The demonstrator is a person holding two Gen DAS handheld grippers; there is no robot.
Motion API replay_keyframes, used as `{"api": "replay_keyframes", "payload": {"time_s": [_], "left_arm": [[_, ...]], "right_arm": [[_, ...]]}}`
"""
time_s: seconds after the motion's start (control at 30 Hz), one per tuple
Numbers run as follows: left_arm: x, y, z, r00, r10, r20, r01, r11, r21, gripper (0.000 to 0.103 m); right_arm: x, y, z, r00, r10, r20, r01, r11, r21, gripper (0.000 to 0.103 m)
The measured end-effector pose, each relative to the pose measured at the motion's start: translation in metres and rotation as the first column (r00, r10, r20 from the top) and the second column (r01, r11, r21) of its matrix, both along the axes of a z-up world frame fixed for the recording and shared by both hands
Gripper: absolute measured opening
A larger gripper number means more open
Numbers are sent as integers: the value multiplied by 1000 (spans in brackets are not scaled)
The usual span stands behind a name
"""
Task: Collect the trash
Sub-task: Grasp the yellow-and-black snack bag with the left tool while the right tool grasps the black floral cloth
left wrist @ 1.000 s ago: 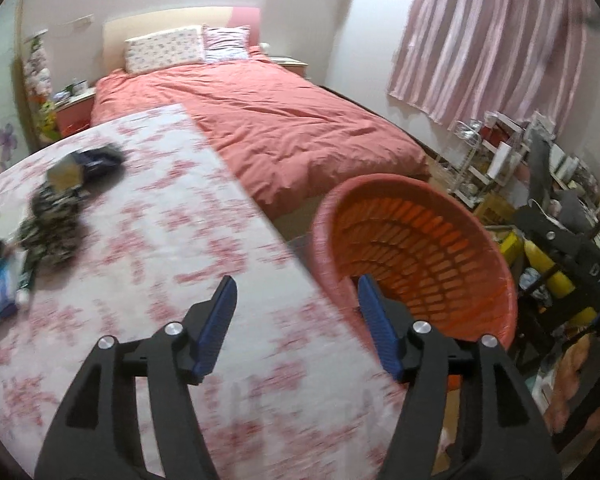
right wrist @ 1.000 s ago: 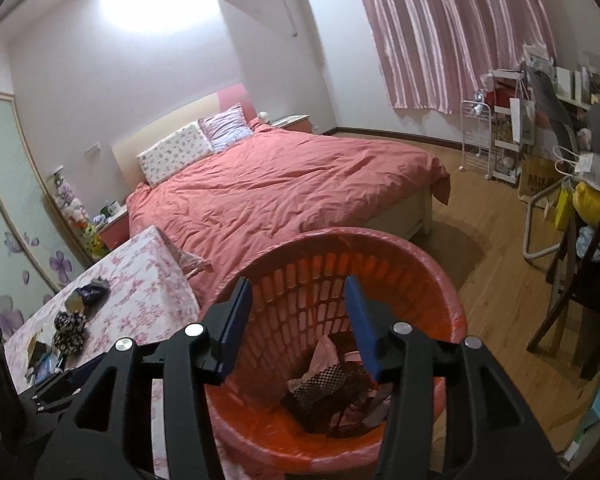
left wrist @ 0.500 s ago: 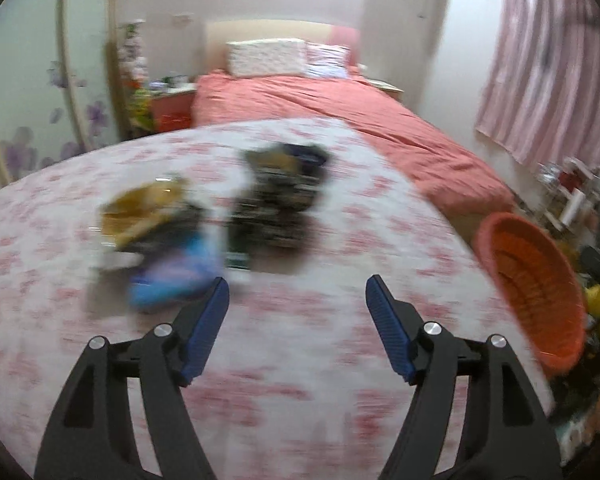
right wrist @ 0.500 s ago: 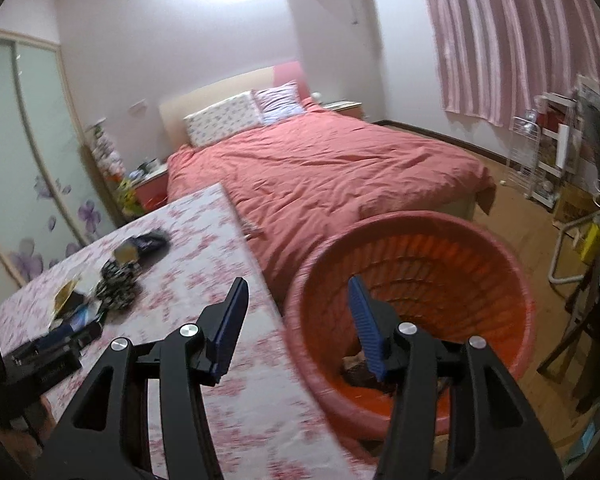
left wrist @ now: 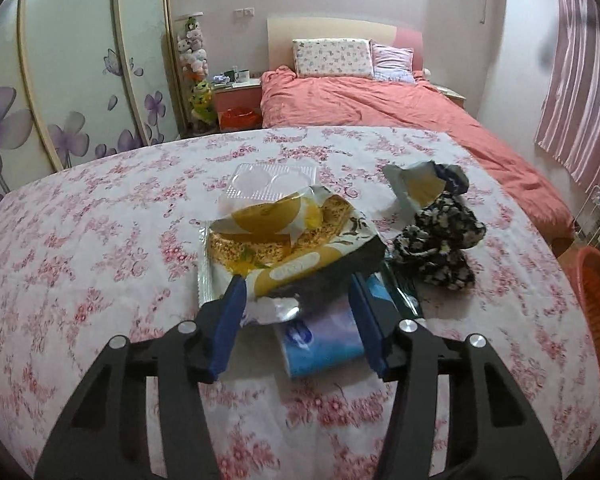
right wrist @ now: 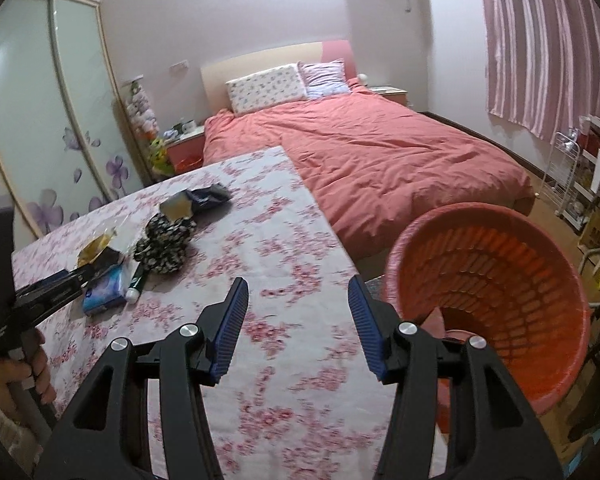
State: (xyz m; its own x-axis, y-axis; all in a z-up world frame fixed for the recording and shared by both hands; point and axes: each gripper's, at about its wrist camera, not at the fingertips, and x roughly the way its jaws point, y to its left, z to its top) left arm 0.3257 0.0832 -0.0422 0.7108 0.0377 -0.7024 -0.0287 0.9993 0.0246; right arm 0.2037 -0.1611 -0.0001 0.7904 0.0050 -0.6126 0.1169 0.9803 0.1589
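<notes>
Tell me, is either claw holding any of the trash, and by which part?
Neither holds anything yet. The left claw is closing around the yellow wrapper's near edge; the right claw is empty.

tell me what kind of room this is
A home bedroom, most likely: a made bed with pillows, a sliding wardrobe with flower prints, and pink curtains over the window.

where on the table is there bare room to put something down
Free: the flowered table between the trash pile and the orange basket, under the open right gripper. Crowded: around the yellow wrapper, where the left gripper is closing.
</notes>
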Motion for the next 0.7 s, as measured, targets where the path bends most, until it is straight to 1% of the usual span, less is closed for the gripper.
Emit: {"api": "replay_keyframes", "payload": {"time_s": [0.03, 0.13, 0.2, 0.27, 0.3, 0.37, 0.4, 0.47, 0.6, 0.7], "left_arm": [[3, -2, -2, 1000, 0, -1, 0, 1000, 5, 52], [14, -2, -9, 1000, 2, -20, -1, 1000, 14, 45], [20, -3, -13, 999, -2, -37, 3, 1000, 19, 34], [23, -4, -16, 999, 2, -46, 0, 999, 33, 27], [24, -3, -16, 999, 6, -42, -4, 999, 39, 20], [24, 1, -15, 999, 10, -40, -9, 999, 31, 11], [23, 4, -14, 999, 13, -34, -13, 1000, 17, 5], [20, 11, -11, 1000, 16, -20, -16, 1000, -6, 2], [6, 27, -3, 1000, 23, 5, -23, 998, -53, 1], [-9, 41, 7, 999, 36, 27, -33, 997, -74, 1]], "right_arm": [[3, 4, -1, 1000, 9, -5, -9, 1000, -2, 53], [8, 15, -4, 999, 30, -17, -30, 999, -11, 53], [11, 20, -6, 999, 42, -24, -42, 999, -14, 53], [14, 26, -8, 998, 54, -30, -54, 998, -17, 53], [16, 29, -9, 998, 61, -34, -62, 998, -18, 53], [17, 34, -9, 997, 71, -38, -72, 997, -17, 53], [17, 35, -10, 997, 74, -39, -75, 997, -17, 53], [19, 41, -10, 995, 85, -42, -86, 996, -18, 53], [24, 49, -10, 994, 102, -43, -103, 995, -18, 53], [30, 56, -10, 992, 117, -40, -118, 993, -13, 53]]}}
